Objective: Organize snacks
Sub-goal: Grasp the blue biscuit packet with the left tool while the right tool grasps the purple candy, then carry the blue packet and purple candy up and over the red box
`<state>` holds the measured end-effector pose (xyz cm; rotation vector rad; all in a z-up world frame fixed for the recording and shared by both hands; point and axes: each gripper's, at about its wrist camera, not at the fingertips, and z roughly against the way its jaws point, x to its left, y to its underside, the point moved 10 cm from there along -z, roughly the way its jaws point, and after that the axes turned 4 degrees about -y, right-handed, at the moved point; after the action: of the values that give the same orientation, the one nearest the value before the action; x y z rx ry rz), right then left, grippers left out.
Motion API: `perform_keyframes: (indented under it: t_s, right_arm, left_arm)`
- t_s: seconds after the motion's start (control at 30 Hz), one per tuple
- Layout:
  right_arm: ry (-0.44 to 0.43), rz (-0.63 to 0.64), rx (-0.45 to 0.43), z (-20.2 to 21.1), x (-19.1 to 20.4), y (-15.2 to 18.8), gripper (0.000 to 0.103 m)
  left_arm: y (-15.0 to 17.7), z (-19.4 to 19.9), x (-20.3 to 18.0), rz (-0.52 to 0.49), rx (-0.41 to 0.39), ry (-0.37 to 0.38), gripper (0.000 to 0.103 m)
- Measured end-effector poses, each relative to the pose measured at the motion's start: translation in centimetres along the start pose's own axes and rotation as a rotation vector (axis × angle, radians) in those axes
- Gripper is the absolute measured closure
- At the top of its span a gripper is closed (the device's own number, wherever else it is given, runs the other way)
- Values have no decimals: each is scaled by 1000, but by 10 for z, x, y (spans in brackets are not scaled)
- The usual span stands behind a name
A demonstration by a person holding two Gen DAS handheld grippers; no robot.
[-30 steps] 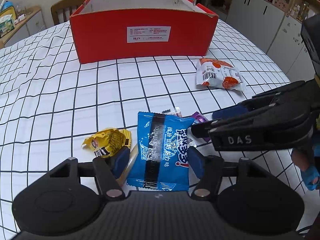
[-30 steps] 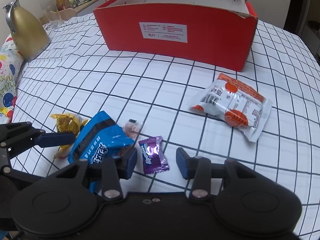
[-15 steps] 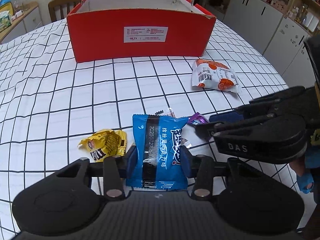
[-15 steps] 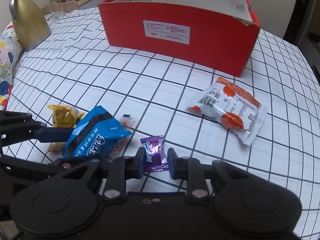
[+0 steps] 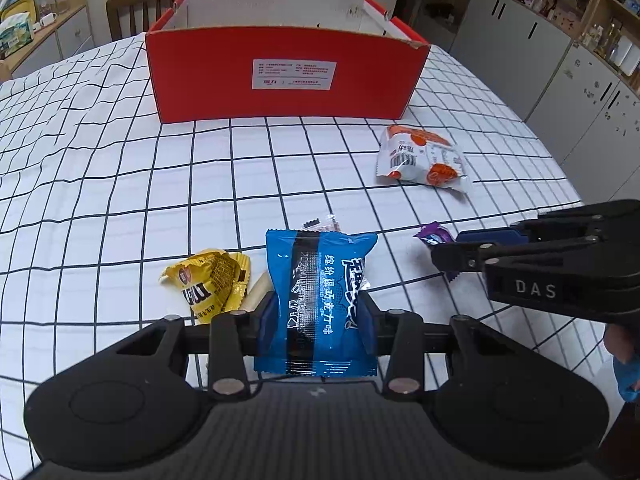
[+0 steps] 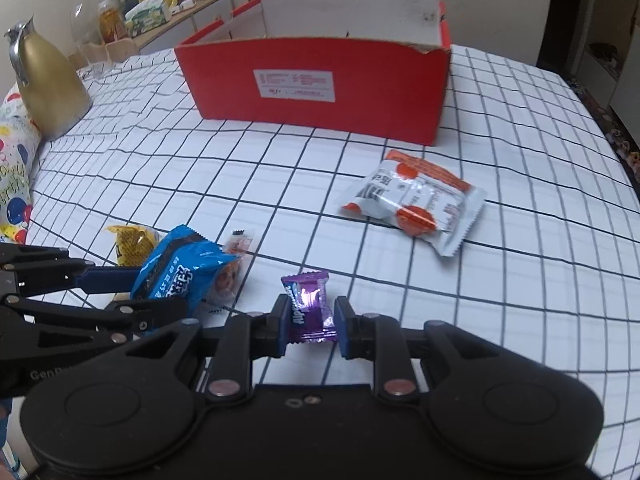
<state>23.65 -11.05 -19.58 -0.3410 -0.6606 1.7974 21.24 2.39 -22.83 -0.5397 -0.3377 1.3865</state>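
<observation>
left gripper [image 5: 318,312] jaws clamp blue packet [image 5: 320,296] | red box [image 5: 280,76] contents unseen

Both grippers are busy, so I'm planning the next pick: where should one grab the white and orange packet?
Take the white and orange packet across its short width at the middle, coming from above. It lies flat on the tablecloth with clear space all round, and its puffy centre gives the pads something to pinch.

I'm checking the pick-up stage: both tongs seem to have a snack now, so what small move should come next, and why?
Probably lift both and carry them toward the red box. The left tongs pinch the blue packet at its sides, and the right tongs clamp the purple candy. Both closed in the past second. The box stands open-topped beyond them, with bare tablecloth between.
</observation>
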Motion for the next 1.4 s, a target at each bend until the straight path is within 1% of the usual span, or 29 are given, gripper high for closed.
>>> perform_keyframes:
  t_s: [0.17, 0.4, 0.73, 1.0, 1.27, 1.4]
  right_arm:
    - [-1, 0, -43, 24, 3, -1, 81]
    - [-4, 32, -109, 61, 13, -9, 81]
    - [-20, 21, -177, 90, 19, -28, 81]
    - [-16, 29, -235, 107, 20, -53, 81]
    - [5, 53, -304, 120, 16, -93, 81]
    - [17, 57, -324, 120, 13, -113, 81]
  left_arm:
    - [-2, 16, -2, 40, -5, 1, 63]
    - [-12, 41, -6, 77, -39, 22, 63]
    - [-40, 72, -17, 75, -115, 34, 63]
    - [-78, 90, -10, 80, -188, 13, 63]
    - [-123, 103, 2, 67, -268, -12, 63]
    - [-141, 103, 8, 64, -291, -21, 63]
